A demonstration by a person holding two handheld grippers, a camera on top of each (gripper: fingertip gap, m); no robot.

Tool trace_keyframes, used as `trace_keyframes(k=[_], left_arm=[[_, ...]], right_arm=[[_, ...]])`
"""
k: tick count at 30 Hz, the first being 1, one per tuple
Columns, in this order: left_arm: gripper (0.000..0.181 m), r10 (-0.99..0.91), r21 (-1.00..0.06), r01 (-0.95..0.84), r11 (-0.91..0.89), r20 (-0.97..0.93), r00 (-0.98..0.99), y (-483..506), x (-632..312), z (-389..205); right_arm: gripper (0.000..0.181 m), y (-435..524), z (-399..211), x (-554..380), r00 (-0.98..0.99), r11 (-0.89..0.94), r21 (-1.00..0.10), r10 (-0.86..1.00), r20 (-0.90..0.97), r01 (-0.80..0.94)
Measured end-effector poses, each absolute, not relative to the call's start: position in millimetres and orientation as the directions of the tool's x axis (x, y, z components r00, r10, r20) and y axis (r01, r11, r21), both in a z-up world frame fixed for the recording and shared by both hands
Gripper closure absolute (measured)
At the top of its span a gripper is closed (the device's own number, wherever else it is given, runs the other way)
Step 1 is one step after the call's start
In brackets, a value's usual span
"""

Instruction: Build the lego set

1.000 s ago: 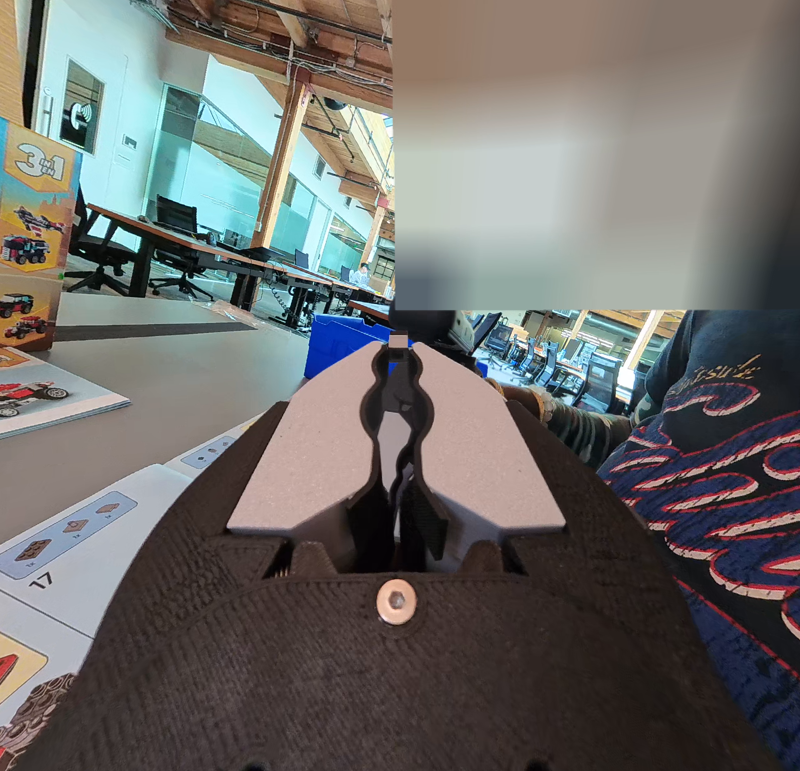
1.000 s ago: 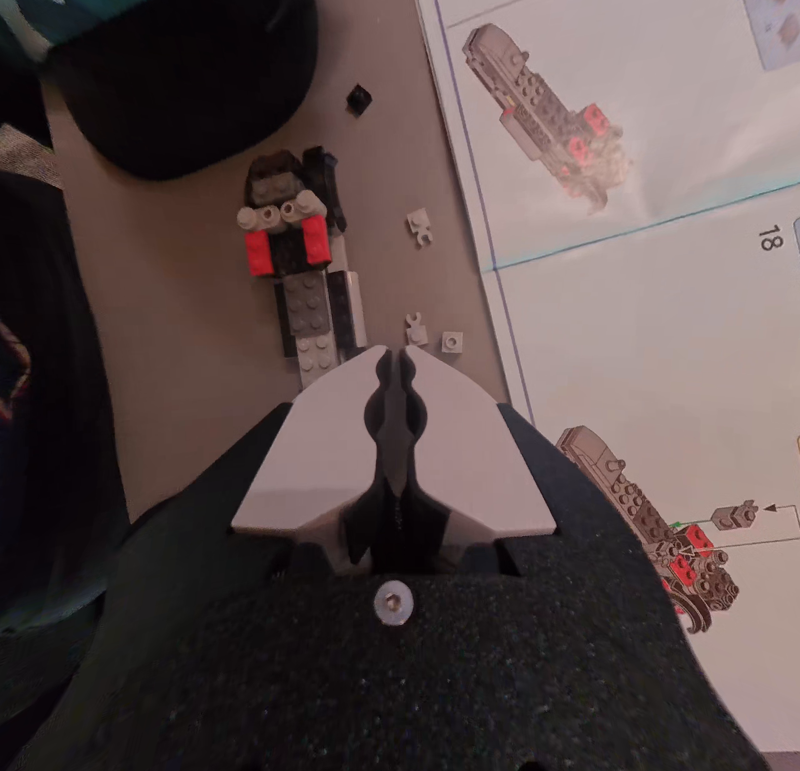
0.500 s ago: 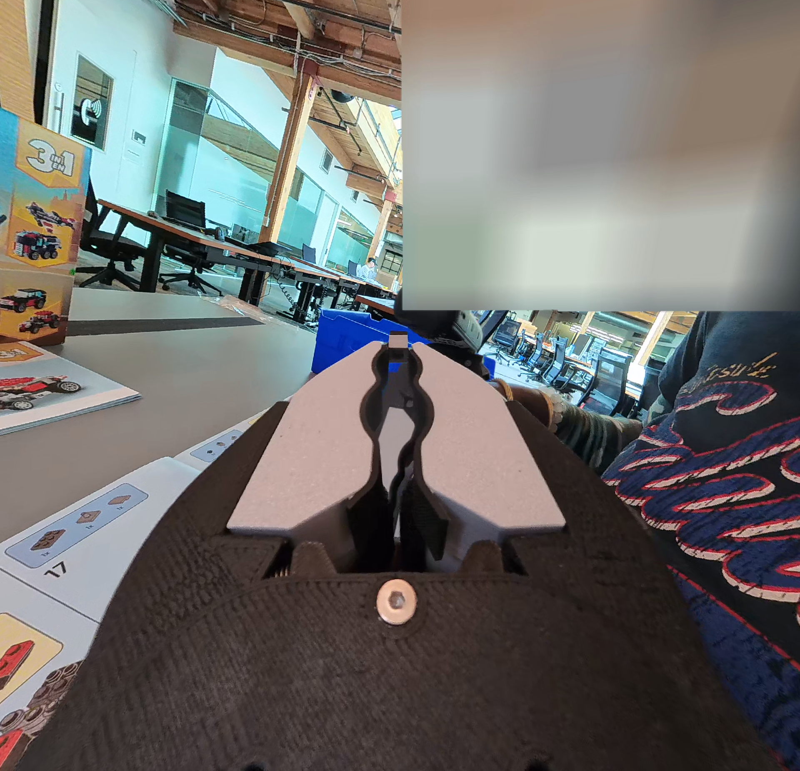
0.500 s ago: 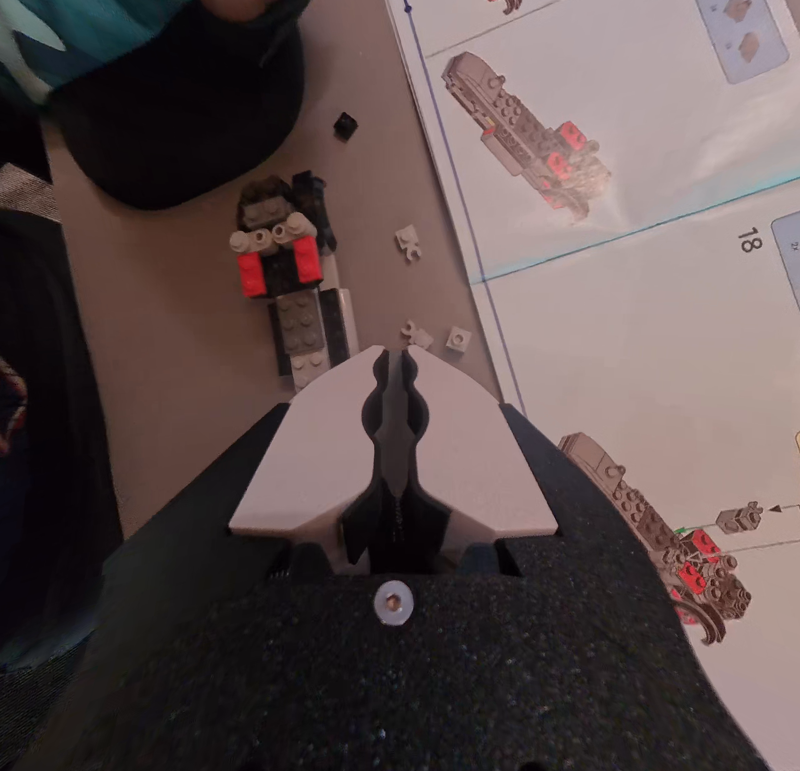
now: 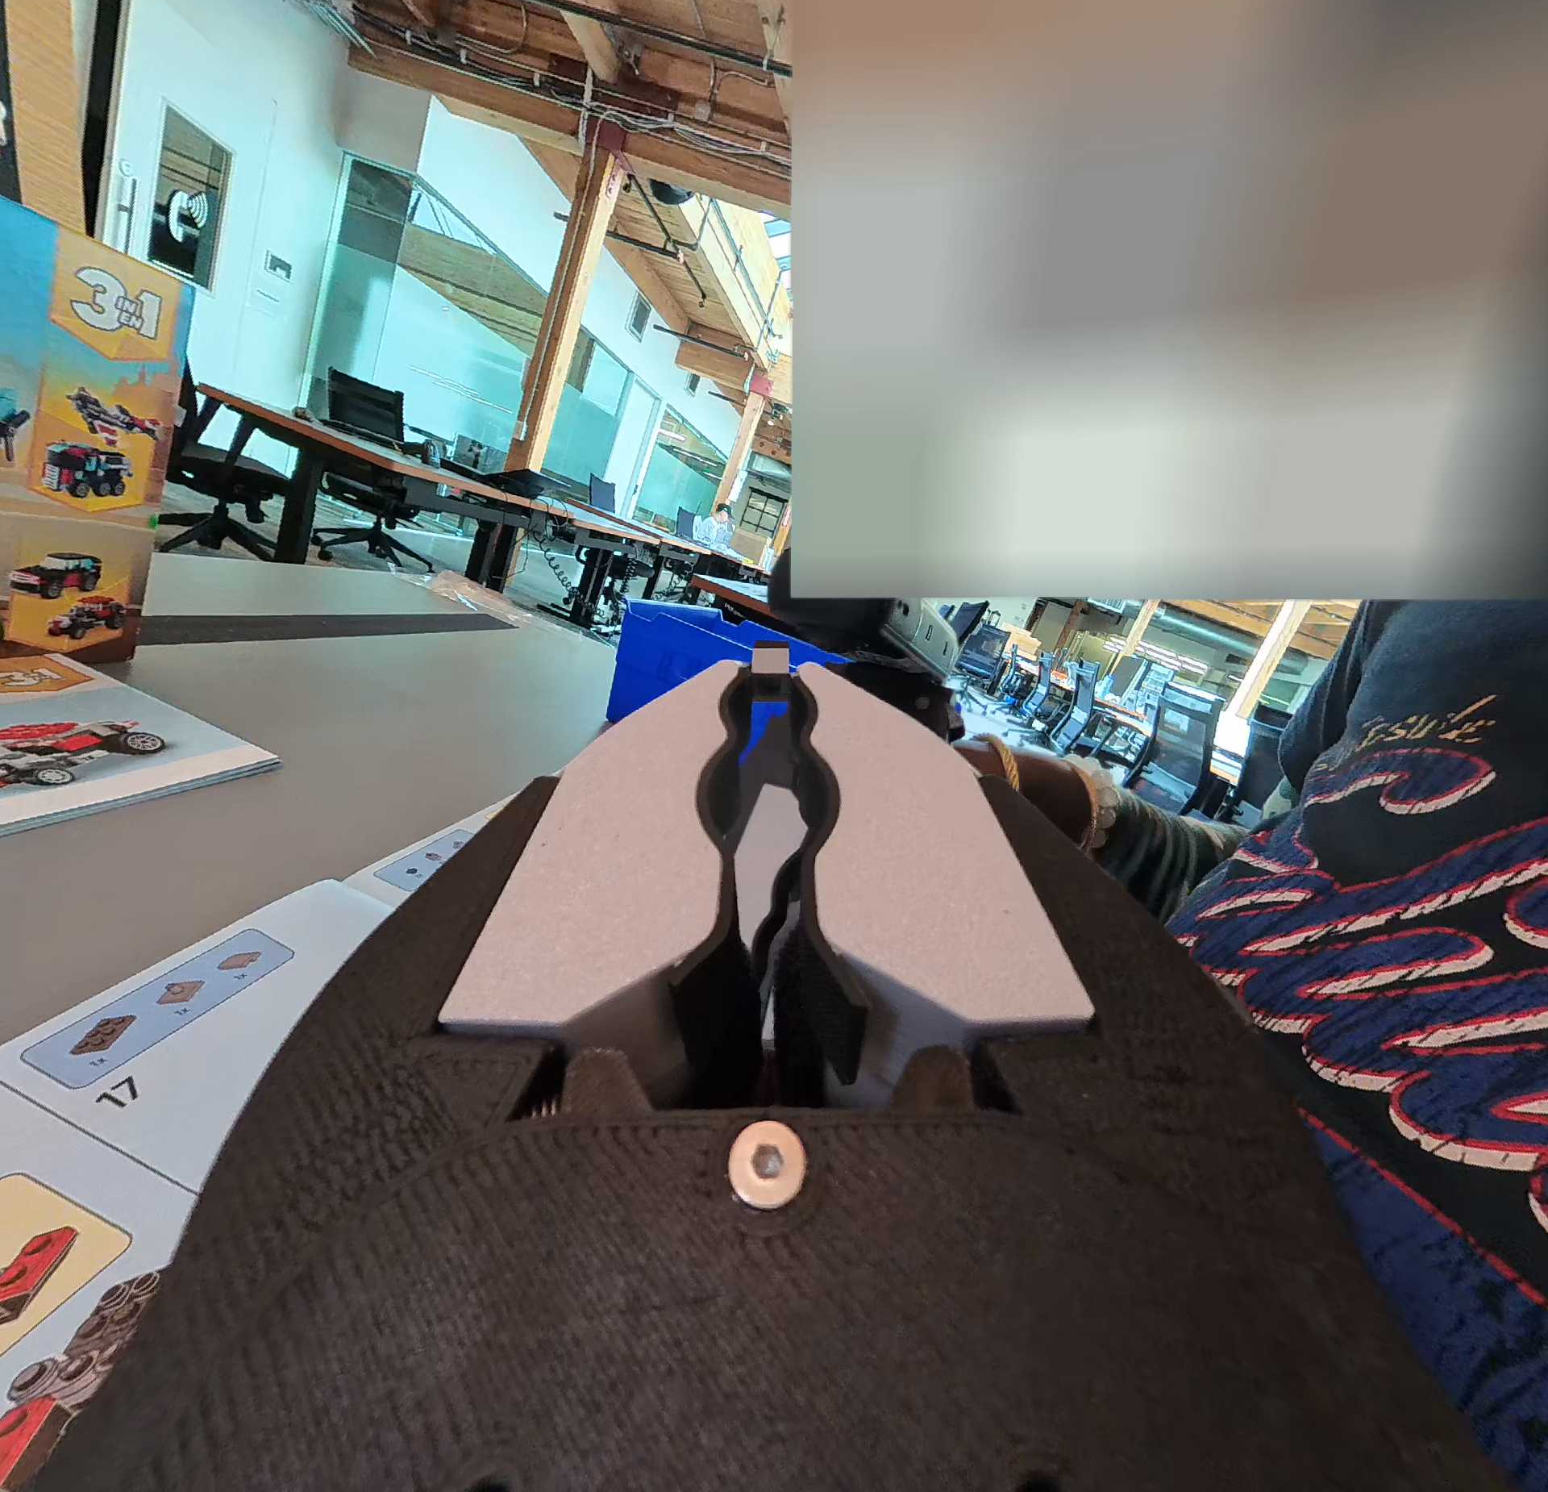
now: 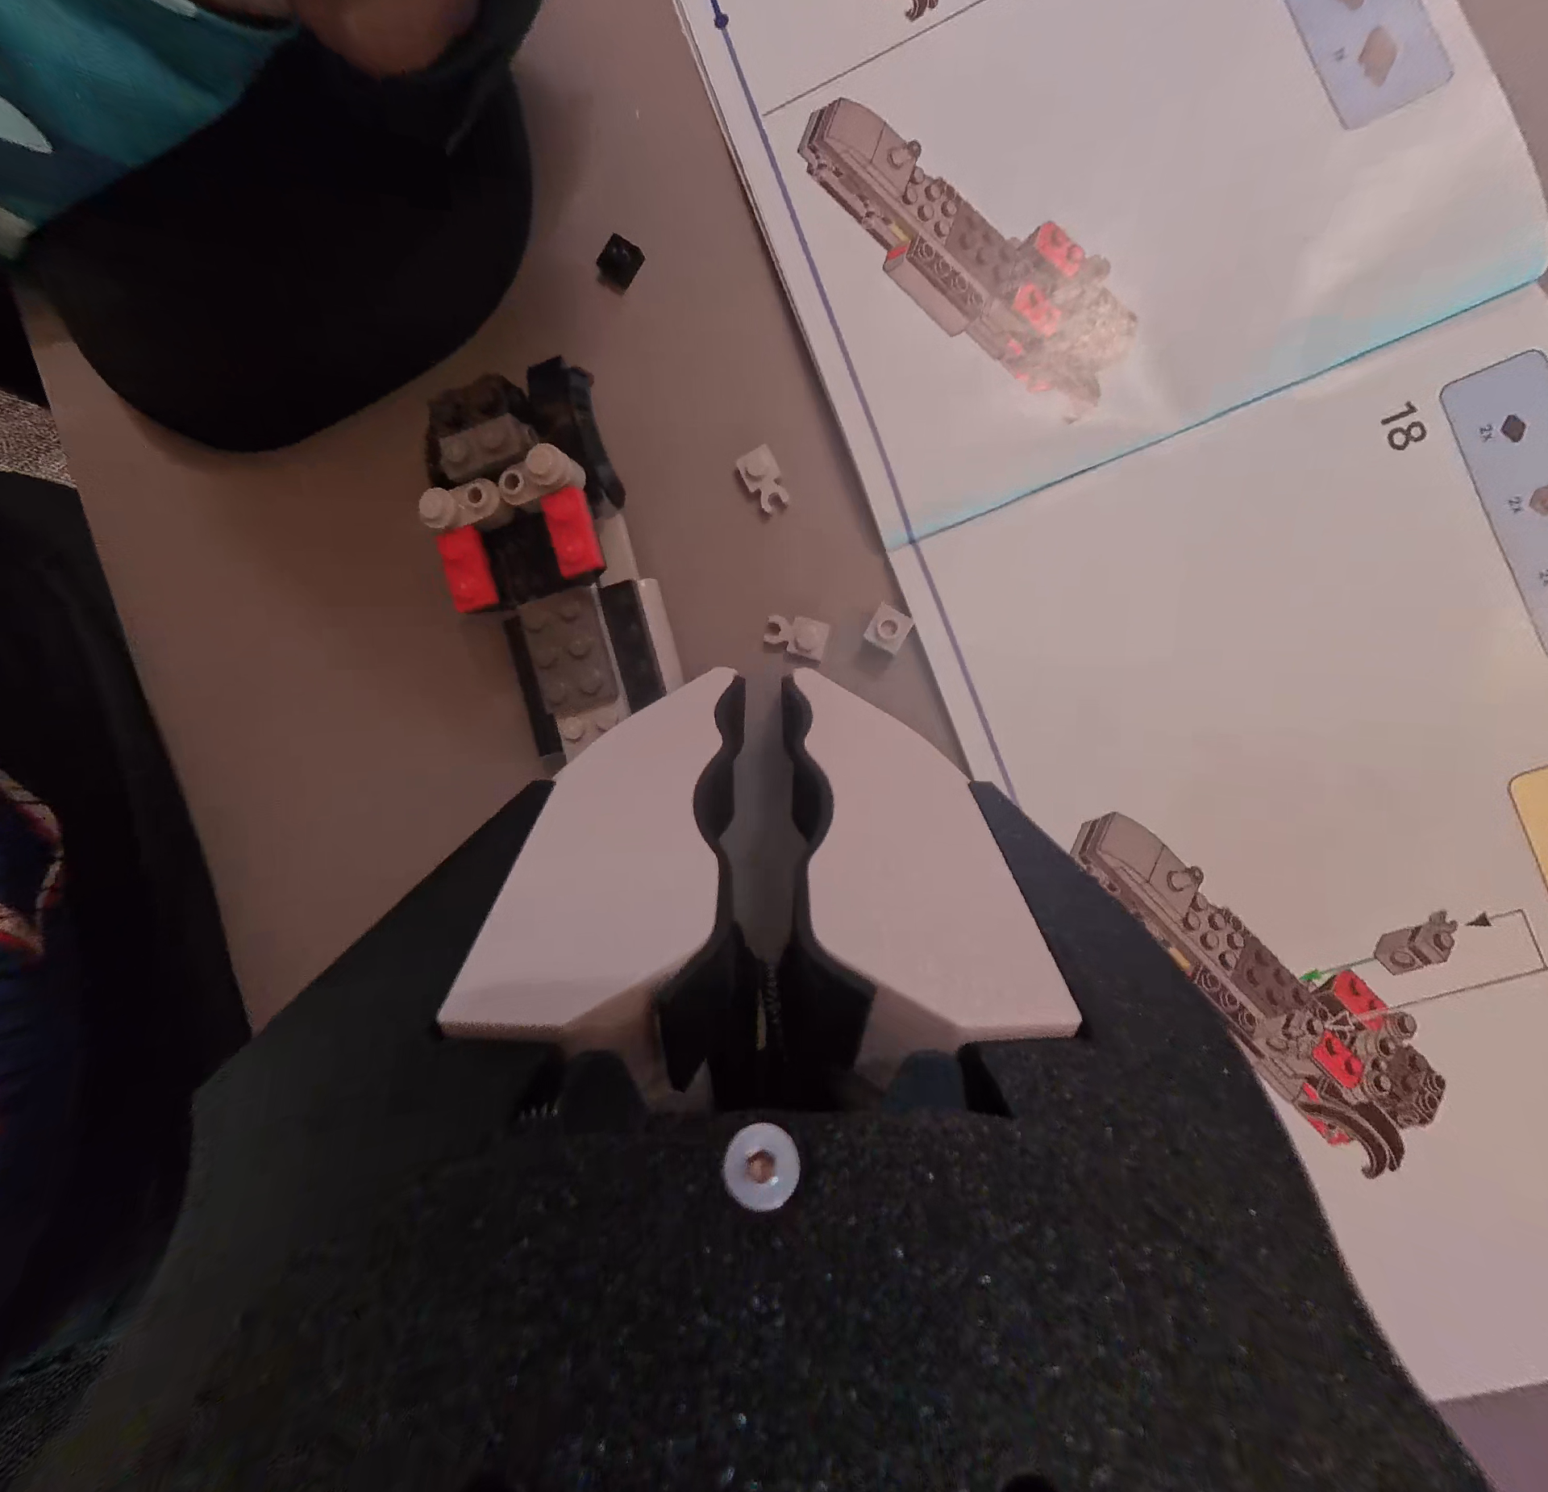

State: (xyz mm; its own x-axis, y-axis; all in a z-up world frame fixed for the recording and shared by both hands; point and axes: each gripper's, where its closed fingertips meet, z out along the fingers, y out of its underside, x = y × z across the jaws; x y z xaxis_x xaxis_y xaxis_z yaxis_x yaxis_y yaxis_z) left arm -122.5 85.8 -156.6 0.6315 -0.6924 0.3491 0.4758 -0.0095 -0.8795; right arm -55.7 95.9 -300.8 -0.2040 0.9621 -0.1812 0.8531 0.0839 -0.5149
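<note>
My left gripper [image 5: 769, 674] is shut on a small light grey lego piece [image 5: 769, 658] and holds it up in the air, pointing level across the table. My right gripper [image 6: 760, 681] points down at the table, its jaws a narrow gap apart with nothing between them. Just beyond its left fingertip lies the partly built lego model [image 6: 536, 564], black and grey with two red bricks. Two grey clip pieces [image 6: 762, 476] [image 6: 800, 635], a grey one-stud brick [image 6: 888, 631] and a small black piece [image 6: 620, 260] lie loose beside it.
The open instruction booklet [image 6: 1173, 614] covers the table right of the model; it also shows in the left wrist view [image 5: 167, 1033]. A dark rounded shape under a hand [image 6: 293, 237] lies beyond the model. The lego box [image 5: 84, 446], a second booklet [image 5: 126, 748] and a blue bin [image 5: 695, 664] stand farther off. The left gripper's tips are roughly 15 centimeters from the right gripper's.
The right gripper's jaws have parted slightly and it has drifted so the model and loose pieces sit a little farther off. The left gripper has turned slightly left, still holding the grey piece.
</note>
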Motion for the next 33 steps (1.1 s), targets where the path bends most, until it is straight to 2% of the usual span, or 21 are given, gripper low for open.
trace_keyframes(k=[12, 19, 24, 33], left_arm=[[0.174, -0.69, -0.886, 0.464, -0.009, 0.341, 0.638, 85.7, -121.5, -157.4], [0.173, -0.684, -0.889, 0.458, -0.004, 0.337, 0.648, 86.4, -122.2, -157.8], [0.174, -0.683, -0.893, 0.45, -0.006, 0.332, 0.65, 86.8, -121.0, -158.8], [0.173, -0.686, -0.9, 0.437, -0.01, 0.324, 0.651, 87.1, -118.6, -159.9]], right_arm=[[0.168, 96.2, -301.6, -79.2, -0.281, 0.173, -0.568, 0.954, -0.108, 0.805], [0.169, 98.2, -295.7, -75.2, -0.176, 0.123, -0.618, 0.984, -0.025, 0.776], [0.17, 96.4, -302.0, -77.4, -0.113, 0.052, -0.612, 0.992, -0.061, 0.789], [0.175, 98.9, -302.6, -79.1, -0.12, 0.109, -0.608, 0.993, 0.024, 0.786]])
